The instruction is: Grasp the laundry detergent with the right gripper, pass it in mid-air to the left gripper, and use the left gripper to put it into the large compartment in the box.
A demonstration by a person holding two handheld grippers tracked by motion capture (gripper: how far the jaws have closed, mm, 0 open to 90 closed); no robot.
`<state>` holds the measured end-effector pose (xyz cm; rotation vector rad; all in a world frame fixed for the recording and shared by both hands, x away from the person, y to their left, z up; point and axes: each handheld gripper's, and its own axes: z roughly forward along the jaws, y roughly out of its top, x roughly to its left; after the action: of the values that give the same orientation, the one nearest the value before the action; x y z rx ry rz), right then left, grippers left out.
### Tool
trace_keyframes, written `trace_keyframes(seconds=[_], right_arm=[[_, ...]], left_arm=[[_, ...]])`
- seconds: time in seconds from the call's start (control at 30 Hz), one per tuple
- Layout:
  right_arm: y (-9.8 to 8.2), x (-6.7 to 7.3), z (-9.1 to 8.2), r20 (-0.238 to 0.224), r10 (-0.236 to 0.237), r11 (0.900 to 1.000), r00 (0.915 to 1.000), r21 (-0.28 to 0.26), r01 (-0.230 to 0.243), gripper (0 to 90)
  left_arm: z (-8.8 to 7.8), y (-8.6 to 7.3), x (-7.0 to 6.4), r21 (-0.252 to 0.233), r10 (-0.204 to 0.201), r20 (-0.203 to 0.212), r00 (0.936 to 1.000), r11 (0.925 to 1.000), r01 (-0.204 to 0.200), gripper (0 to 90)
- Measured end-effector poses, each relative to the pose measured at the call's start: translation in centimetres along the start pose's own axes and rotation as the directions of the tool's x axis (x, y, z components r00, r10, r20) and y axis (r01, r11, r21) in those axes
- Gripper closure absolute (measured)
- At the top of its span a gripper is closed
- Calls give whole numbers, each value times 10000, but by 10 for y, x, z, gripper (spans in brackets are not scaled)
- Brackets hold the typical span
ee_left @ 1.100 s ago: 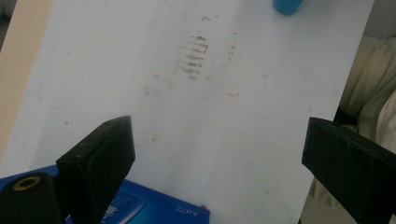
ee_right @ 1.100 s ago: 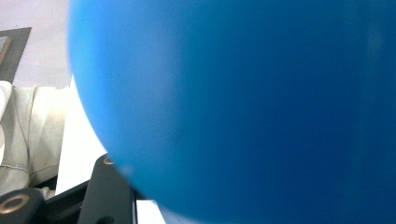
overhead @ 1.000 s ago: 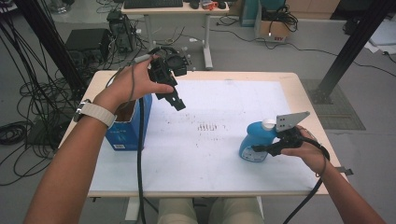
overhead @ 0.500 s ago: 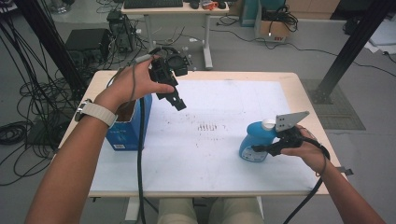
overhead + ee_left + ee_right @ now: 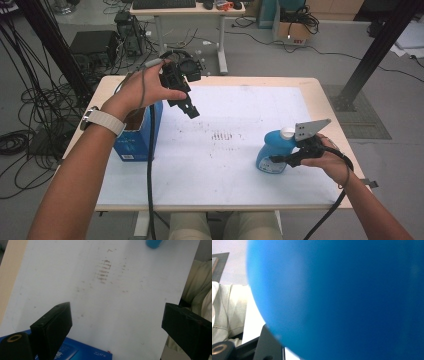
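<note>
**Right gripper clamps blue bottle at the table's right; left gripper hangs open over the box**

The blue bottle (image 5: pixel 272 154) stands upright on the white mat (image 5: pixel 235 150), near the right front part of the table (image 5: pixel 320 90). It has a white cap (image 5: pixel 286 132) and a pale label low on its side, too small to read. The right gripper (image 5: pixel 280 160) comes in from the right and its jaws are closed on the bottle's body. In the right gripper view the bottle (image 5: pixel 342 297) is a blurred blue mass so close that no print on it can be made out; one black jaw shows at the bottom left, the other is hidden behind the bottle.

The left gripper (image 5: pixel 192 111) is held above the mat at the far left, jaws wide apart with nothing between them. Just under the forearm stands a blue box (image 5: pixel 135 137), open at the top, with white lettering on its front that cannot be read in the high view. In the left gripper view the box (image 5: pixel 82 351) is cut off at the bottom edge; small white print there appears upside down and stays unclear. The mat (image 5: pixel 105 302) carries a patch of brownish smudges (image 5: pixel 103 271) near its middle, and the bottle's base (image 5: pixel 153 243) is cut off at the top edge.
</note>
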<state>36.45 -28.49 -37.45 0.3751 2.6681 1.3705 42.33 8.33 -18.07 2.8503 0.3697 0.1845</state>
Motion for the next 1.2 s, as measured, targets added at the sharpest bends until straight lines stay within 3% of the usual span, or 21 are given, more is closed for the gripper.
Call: trace_keyframes(seconds=[1.2], right_arm=[[0, 0, 0, -33, 1, 10000, 10000, 40, 0, 433]], left_arm=[[2, -1, 0, 0, -70, -13, 10000, 10000, 70, 97]])
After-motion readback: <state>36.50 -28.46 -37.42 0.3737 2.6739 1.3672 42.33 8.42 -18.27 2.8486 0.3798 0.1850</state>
